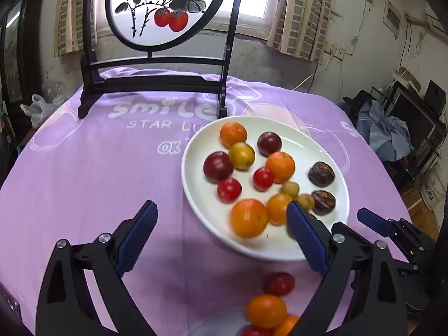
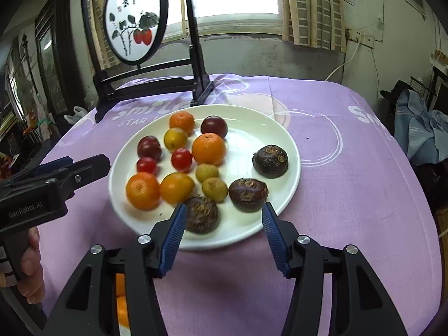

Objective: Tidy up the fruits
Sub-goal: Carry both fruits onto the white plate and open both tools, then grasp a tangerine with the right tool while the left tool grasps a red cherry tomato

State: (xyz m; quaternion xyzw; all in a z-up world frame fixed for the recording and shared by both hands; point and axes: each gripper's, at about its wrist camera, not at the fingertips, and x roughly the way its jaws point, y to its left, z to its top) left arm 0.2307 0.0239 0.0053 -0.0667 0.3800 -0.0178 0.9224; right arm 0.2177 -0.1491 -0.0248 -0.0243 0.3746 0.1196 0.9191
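A white plate (image 1: 196,190) (image 2: 280,128) on the purple cloth holds several fruits: oranges (image 1: 248,217) (image 2: 208,148), red tomatoes (image 1: 229,189) (image 2: 181,159), dark plums (image 1: 218,167) (image 2: 214,126), small green fruits (image 2: 214,189) and dark brown water chestnuts (image 2: 270,161). My left gripper (image 1: 222,233) is open and empty over the plate's near left edge. My right gripper (image 2: 224,236) is open and empty at the plate's near rim, beside one brown chestnut (image 2: 201,214). Nearer me, more tomatoes (image 1: 280,283) and oranges (image 1: 266,310) sit at the bottom of the left wrist view.
A black-framed round painted screen (image 1: 165,8) (image 2: 135,19) stands at the table's far side. The right gripper shows at the right edge of the left wrist view (image 1: 392,226); the left gripper and hand show at the left of the right wrist view (image 2: 56,179). Clutter lies beyond the table's right edge.
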